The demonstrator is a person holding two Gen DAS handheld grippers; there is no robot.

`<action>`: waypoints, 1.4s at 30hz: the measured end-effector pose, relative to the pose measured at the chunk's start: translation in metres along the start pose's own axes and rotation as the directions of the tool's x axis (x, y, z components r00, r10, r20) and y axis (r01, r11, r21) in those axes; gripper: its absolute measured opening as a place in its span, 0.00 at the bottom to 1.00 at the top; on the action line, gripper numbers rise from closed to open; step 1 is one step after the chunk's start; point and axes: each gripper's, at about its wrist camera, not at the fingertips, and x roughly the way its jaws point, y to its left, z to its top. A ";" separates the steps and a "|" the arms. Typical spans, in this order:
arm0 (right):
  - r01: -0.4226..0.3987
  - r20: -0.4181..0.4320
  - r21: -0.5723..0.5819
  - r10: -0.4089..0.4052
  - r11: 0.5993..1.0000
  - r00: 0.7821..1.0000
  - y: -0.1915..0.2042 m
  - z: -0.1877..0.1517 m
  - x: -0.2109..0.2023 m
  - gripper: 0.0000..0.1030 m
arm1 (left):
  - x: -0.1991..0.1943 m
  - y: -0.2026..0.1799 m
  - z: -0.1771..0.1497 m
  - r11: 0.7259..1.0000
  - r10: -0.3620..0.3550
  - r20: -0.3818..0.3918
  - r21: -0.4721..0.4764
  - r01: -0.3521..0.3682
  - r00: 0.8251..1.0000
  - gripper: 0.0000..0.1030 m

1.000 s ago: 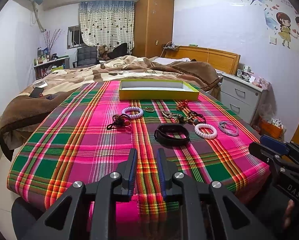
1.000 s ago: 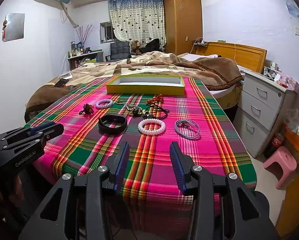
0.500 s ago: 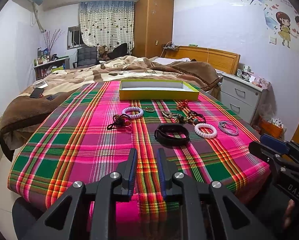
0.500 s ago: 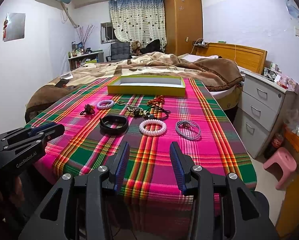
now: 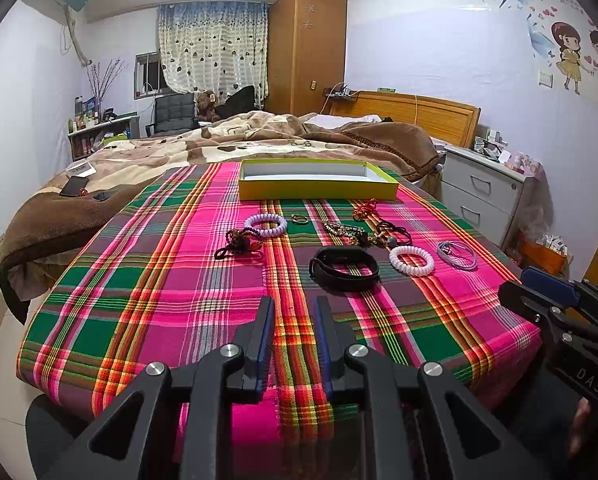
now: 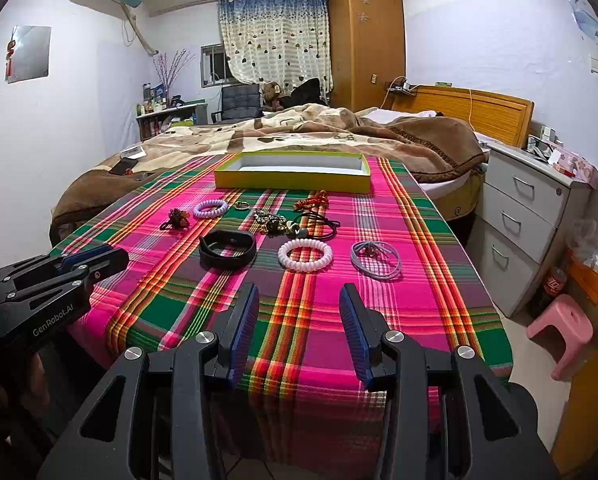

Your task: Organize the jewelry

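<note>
Several pieces of jewelry lie on a plaid cloth: a black wristband, a white coil bracelet, a grey cord loop, a lilac coil bracelet, a dark bead piece and a tangle of chains and cords. An empty yellow box stands behind them. My left gripper is narrowly open and empty at the near edge. My right gripper is open and empty, short of the white bracelet.
The plaid-covered table stands against a bed with a brown blanket. A grey drawer unit and a pink stool are on the right. A phone lies on the blanket at left.
My right gripper has moved slightly forward toward the jewelry. The left gripper has barely moved. Nothing on the cloth has shifted.
</note>
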 end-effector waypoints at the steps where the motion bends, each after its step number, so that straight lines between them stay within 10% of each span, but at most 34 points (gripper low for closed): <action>1: 0.000 0.000 0.001 0.000 1.000 1.000 0.000 0.000 0.000 0.41 | 0.000 0.000 0.000 1.000 -0.001 0.000 0.000 0.001 1.000 0.18; 42: 0.003 -0.024 -0.001 -0.003 1.000 1.000 -0.007 0.002 0.013 0.41 | 0.022 0.000 0.009 0.999 -0.043 -0.063 -0.002 0.043 0.997 0.28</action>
